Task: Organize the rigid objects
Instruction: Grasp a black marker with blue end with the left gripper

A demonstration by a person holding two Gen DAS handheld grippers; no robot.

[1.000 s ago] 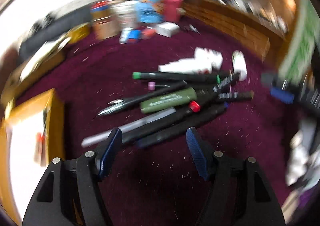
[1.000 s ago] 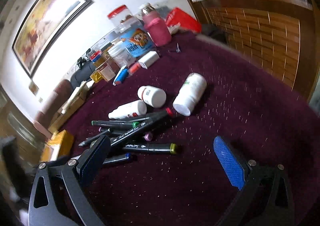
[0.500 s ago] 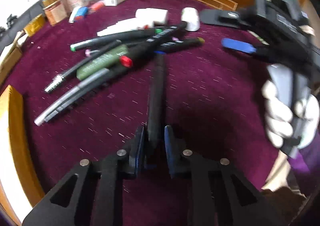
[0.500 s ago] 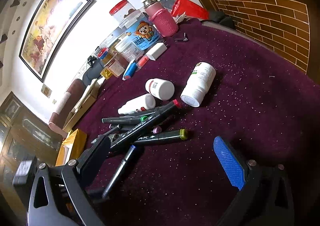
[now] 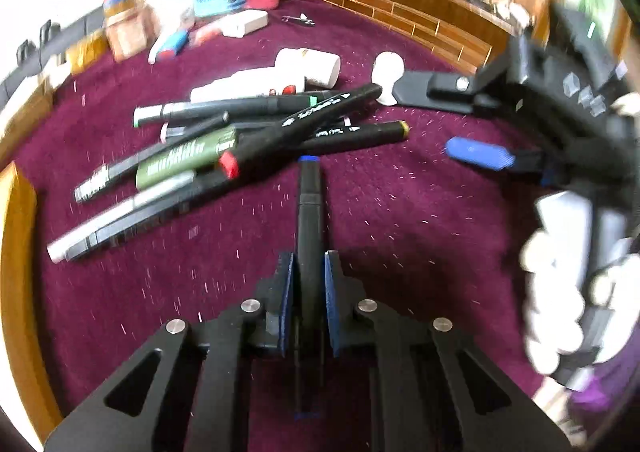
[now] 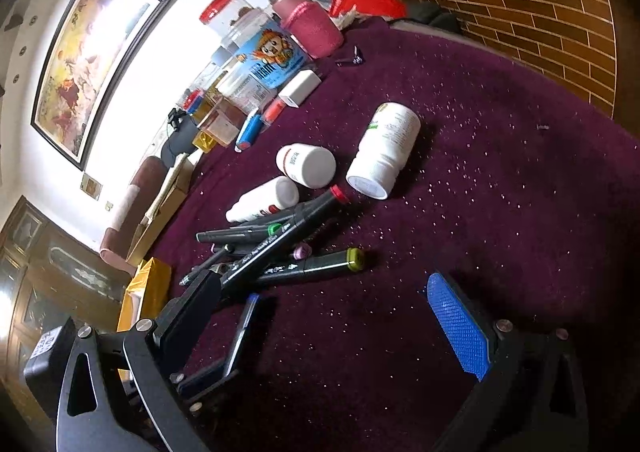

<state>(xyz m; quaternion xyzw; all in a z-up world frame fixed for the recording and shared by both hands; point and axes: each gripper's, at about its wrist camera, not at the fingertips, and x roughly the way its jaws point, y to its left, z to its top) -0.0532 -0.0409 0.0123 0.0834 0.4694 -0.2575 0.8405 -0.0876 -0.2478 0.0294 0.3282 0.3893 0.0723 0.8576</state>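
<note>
My left gripper (image 5: 309, 272) is shut on a black marker with a blue cap (image 5: 309, 212), which points forward just above the purple cloth; it also shows in the right wrist view (image 6: 243, 326). A heap of black markers (image 5: 256, 132) lies ahead of it. Beyond lie three white bottles (image 6: 384, 150). My right gripper (image 6: 332, 304) is open and empty, low over the cloth beside the heap; it shows at the right of the left wrist view (image 5: 460, 124).
Jars, a pink flask (image 6: 310, 22), a cartoon tub (image 6: 268, 52) and small boxes crowd the far edge of the purple table (image 6: 500, 172). A yellow box (image 5: 16, 272) stands at the left. A wooden brick wall (image 6: 540, 4) borders the right.
My left gripper closed on the blue-capped marker and drew it back out of the heap. The right gripper stayed open and came slightly closer to the markers.
</note>
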